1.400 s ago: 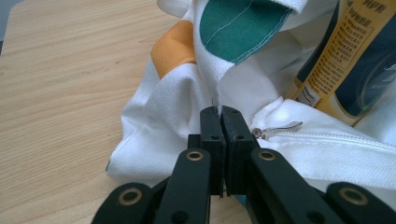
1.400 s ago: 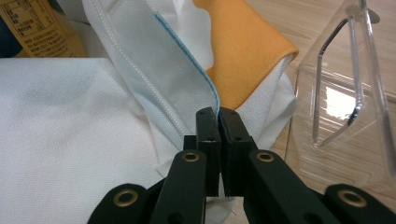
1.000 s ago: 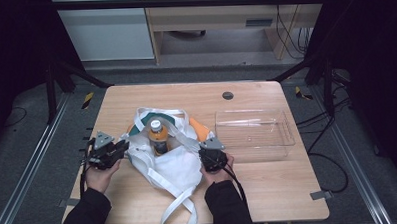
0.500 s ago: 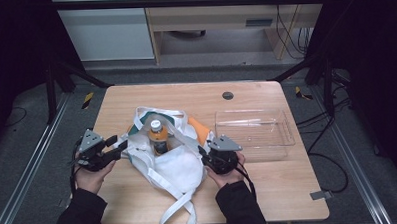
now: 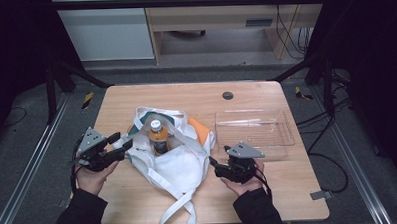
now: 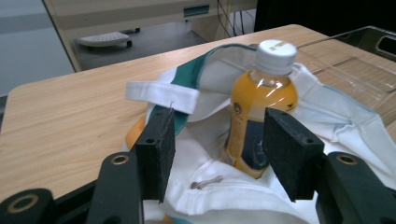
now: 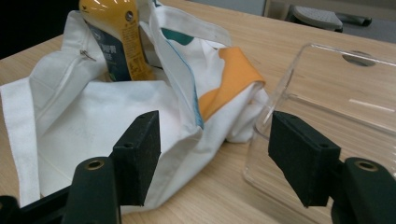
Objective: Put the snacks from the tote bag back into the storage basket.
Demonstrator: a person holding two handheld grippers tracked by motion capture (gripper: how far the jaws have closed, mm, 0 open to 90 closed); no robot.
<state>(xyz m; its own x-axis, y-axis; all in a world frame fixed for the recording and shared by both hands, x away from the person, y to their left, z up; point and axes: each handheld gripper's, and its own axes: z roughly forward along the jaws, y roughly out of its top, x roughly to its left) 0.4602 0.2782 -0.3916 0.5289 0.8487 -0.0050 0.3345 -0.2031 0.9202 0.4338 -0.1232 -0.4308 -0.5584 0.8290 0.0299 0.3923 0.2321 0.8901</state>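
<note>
A white cloth bag [image 5: 180,160] with green and orange trim lies on the wooden table [image 5: 269,199], its mouth open. An orange drink bottle [image 5: 158,137] with a white cap stands inside it. My left gripper [image 5: 120,142] hovers at the bag's left rim, open, jaws just widened, with nothing pinched. In the left gripper view my left gripper [image 6: 219,122] frames the bottle [image 6: 261,100] and the bag [image 6: 210,186] lying beyond it. My right gripper [image 5: 214,167] sits just right of the bag, open, jaws just widened. In the right gripper view my right gripper [image 7: 215,123] points at the bag [image 7: 107,126], and the bottle [image 7: 116,42] stands behind.
A clear plastic tray [image 5: 282,139] rests on the table to the right of the bag, close to my right gripper, and the tray's wall [image 7: 280,88] stands near the right jaw. The bag's long straps [image 5: 177,213] trail toward the front edge. A dark round hole [image 5: 228,95] marks the far side.
Both grippers have opened, let go of the bag's rim and drawn back from it, the left one leftward and the right one rightward. The bag and bottle stay put.
</note>
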